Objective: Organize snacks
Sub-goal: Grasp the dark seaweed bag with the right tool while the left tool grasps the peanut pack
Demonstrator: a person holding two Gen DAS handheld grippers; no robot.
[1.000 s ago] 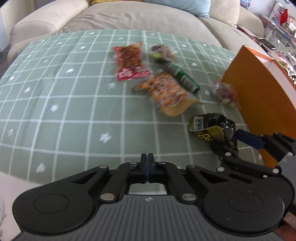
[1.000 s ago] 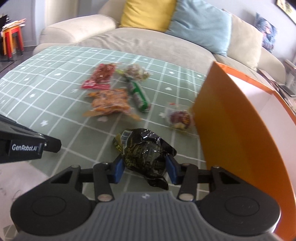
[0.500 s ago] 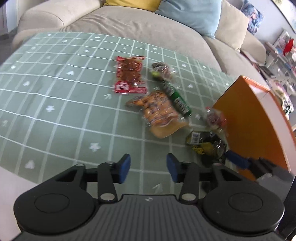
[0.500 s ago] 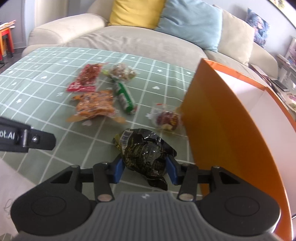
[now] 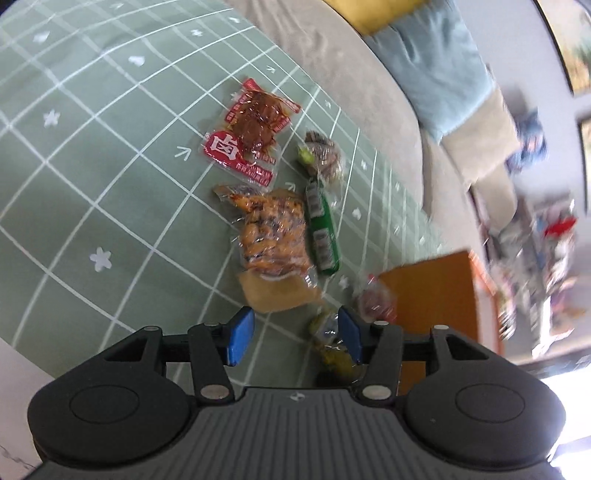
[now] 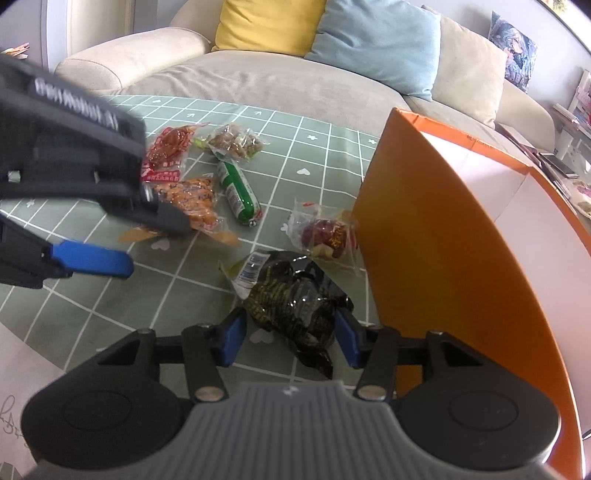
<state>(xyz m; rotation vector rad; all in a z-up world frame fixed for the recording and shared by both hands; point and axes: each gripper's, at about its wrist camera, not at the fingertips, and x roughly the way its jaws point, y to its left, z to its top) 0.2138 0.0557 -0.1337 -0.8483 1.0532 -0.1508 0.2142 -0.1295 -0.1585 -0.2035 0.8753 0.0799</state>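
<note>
Several snack packets lie on the green checked tablecloth (image 5: 92,177): a red packet (image 5: 251,129), an orange packet (image 5: 273,240), a green sausage (image 5: 323,232), a brown nut packet (image 5: 323,155) and a red date packet (image 6: 325,232). My right gripper (image 6: 288,334) is open around a black packet (image 6: 291,299) that rests on the cloth beside the orange box (image 6: 443,236). My left gripper (image 5: 291,334) is open and empty, hovering just short of the orange packet; its blue fingers (image 6: 92,262) show in the right wrist view.
The orange box with white inside stands at the table's right. A beige sofa (image 6: 258,77) with yellow (image 6: 266,26) and blue (image 6: 373,40) cushions runs behind the table. Shelves with clutter (image 5: 546,251) stand far right.
My left gripper opened and swung right and forward over the orange packet. My right gripper's jaws widened and the black packet now rests on the cloth.
</note>
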